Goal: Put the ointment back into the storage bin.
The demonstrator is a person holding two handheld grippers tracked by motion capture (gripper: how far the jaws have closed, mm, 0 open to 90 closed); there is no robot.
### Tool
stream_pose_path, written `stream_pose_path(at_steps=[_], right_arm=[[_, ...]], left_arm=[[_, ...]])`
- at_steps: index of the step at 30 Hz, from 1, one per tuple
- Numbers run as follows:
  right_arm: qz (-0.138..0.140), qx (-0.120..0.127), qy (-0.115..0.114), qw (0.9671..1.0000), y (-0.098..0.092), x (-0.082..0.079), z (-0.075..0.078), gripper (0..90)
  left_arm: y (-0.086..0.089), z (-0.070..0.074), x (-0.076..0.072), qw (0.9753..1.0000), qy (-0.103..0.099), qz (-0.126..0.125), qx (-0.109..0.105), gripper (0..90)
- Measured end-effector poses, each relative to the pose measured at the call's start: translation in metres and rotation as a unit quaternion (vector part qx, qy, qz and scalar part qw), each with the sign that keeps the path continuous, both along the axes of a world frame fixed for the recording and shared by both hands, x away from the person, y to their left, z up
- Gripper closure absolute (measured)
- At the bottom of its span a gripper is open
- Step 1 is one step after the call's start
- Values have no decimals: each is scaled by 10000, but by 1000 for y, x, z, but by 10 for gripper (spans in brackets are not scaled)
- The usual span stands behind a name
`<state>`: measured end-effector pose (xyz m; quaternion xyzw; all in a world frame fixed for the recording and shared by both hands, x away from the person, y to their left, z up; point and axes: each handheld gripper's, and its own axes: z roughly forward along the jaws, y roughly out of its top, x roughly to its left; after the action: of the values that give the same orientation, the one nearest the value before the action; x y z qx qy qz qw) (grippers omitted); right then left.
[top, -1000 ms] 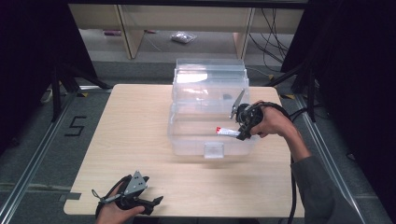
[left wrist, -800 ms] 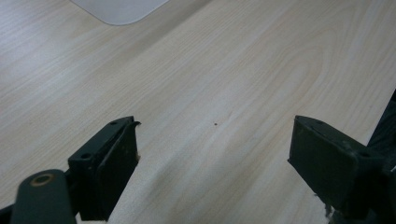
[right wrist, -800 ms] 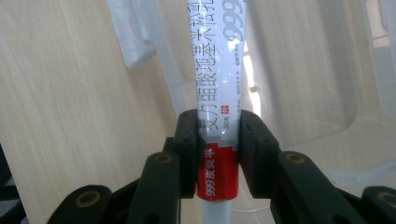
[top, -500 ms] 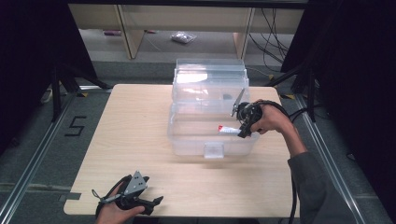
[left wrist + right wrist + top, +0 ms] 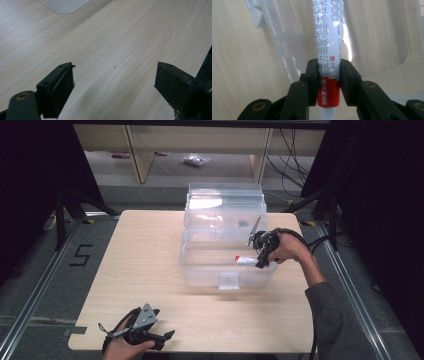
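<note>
A clear plastic storage box (image 5: pixel 225 265) with its hinged lid (image 5: pixel 224 210) standing open at the far side sat on the far right part of the light wooden table (image 5: pixel 140 255). A small clear latch tab (image 5: pixel 229 281) showed at the middle of its near wall. The right gripper (image 5: pixel 260 256), held in the person's right hand (image 5: pixel 287 249), reached over the right wall of the box. Its jaws were closed tight on a white ointment tube with a red band and printed characters (image 5: pixel 328 60), gripping it near the red end. In the high view the tube (image 5: pixel 245 260) lay roughly level inside the right part of the box, pointing left; whether it touched the floor of the box could not be told. Through the clear walls, nothing else could be made out in the lower tub.

The left gripper (image 5: pixel 150 334) rested at the near left edge of the table, well apart from the box, held in the left hand (image 5: pixel 122 347). Its jaws stood wide apart over bare wood, holding nothing. A rounded corner of the clear box (image 5: pixel 62 5) showed far off in the left gripper view.
</note>
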<state>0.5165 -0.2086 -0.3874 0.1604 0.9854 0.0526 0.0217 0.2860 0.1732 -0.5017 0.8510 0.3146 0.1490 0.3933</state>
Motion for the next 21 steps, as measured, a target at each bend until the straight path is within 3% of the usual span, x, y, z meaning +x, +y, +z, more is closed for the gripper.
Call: stream_pose_path(at_steps=[2, 7, 13, 21], right_arm=[[141, 11, 31, 9999, 0, 2, -2, 709], [67, -39, 56, 10000, 1, 1, -2, 709], [193, -24, 108, 9998, 1, 3, -6, 708], [-79, 18, 252, 9997, -2, 2, -14, 689]], left_arm=[[0, 0, 0, 10000, 18, 27, 1, 152], [0, 0, 0, 10000, 15, 24, 2, 151], [0, 0, 0, 10000, 14, 21, -3, 152], [0, 0, 0, 10000, 14, 23, 0, 152]])
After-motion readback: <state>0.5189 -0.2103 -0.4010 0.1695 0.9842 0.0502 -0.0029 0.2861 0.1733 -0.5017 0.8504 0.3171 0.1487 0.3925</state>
